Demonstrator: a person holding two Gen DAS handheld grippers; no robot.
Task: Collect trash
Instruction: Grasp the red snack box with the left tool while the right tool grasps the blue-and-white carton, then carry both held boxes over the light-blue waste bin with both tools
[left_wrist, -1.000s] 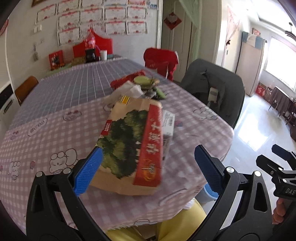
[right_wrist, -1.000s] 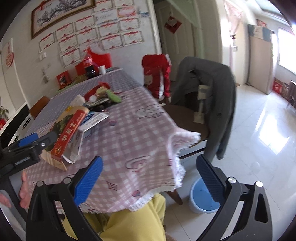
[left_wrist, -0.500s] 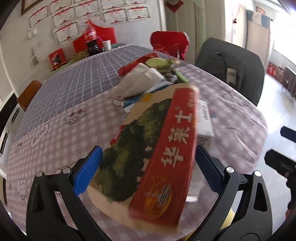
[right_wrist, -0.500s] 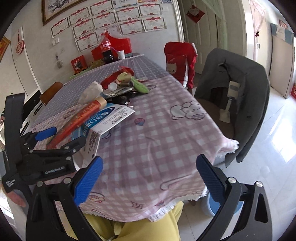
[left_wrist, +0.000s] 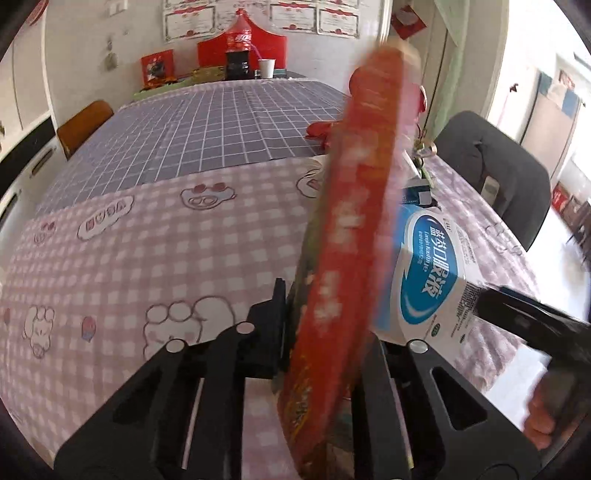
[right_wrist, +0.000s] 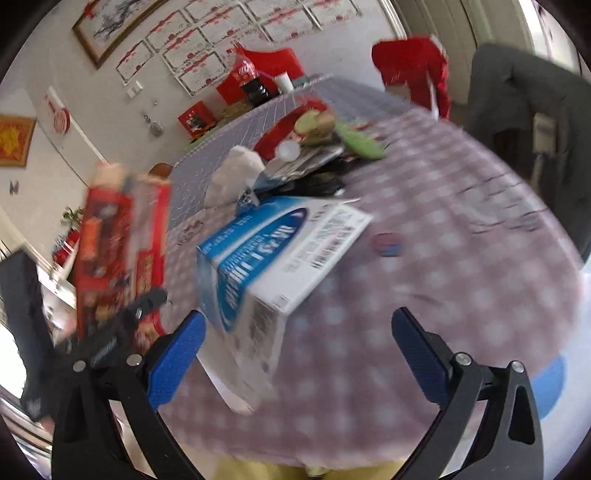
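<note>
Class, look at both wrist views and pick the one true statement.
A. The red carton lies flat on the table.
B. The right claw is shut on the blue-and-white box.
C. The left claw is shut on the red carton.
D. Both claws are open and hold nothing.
C: the left claw is closed on the red carton, lifted upright, while the right claw is open around the blue-and-white box.

red box (left_wrist: 351, 258), blue-white box (right_wrist: 280, 251), pink check cloth (left_wrist: 147, 258)

Black hand-held gripper (right_wrist: 297, 349) frame, blue ribbed pads (right_wrist: 175, 356), silver screws.
</note>
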